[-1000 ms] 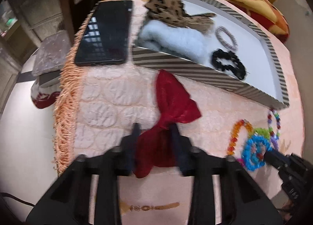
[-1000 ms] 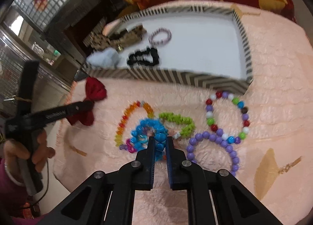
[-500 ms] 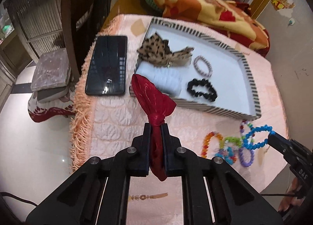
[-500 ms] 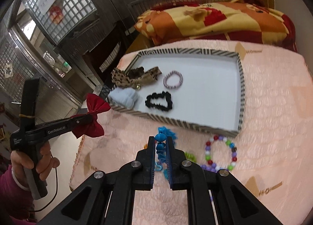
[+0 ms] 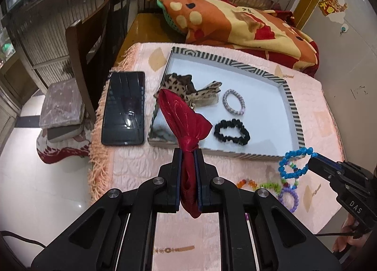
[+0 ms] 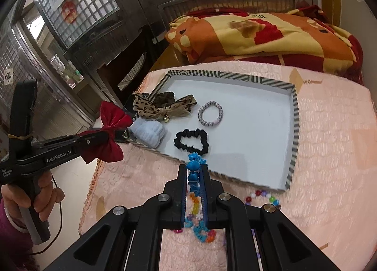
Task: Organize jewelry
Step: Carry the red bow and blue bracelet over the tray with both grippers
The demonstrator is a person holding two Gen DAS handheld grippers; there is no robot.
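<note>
My left gripper (image 5: 188, 153) is shut on a red bow (image 5: 182, 115) and holds it in the air before the striped tray (image 5: 292, 103); gripper and bow also show in the right wrist view (image 6: 110, 129). My right gripper (image 6: 194, 169) is shut on a blue bead bracelet (image 6: 193, 165), lifted above the cloth near the tray's front rim (image 6: 291, 172); the bracelet also shows in the left wrist view (image 5: 294, 162). The tray holds a leopard bow (image 6: 162, 106), a pale blue fluffy piece (image 6: 148, 132), a black scrunchie (image 6: 192, 141) and a grey-pink bracelet (image 6: 211, 113).
A black phone (image 5: 123, 108) lies left of the tray on the pink cloth. More bead bracelets (image 5: 288, 193) lie on the cloth in front of the tray. A chair (image 5: 80, 59) stands at the left and an orange blanket (image 5: 235, 21) lies behind the table.
Both grippers closed on their items and rose from the cloth. The red bow and the blue bracelet now hang in the air, higher and nearer the tray.
</note>
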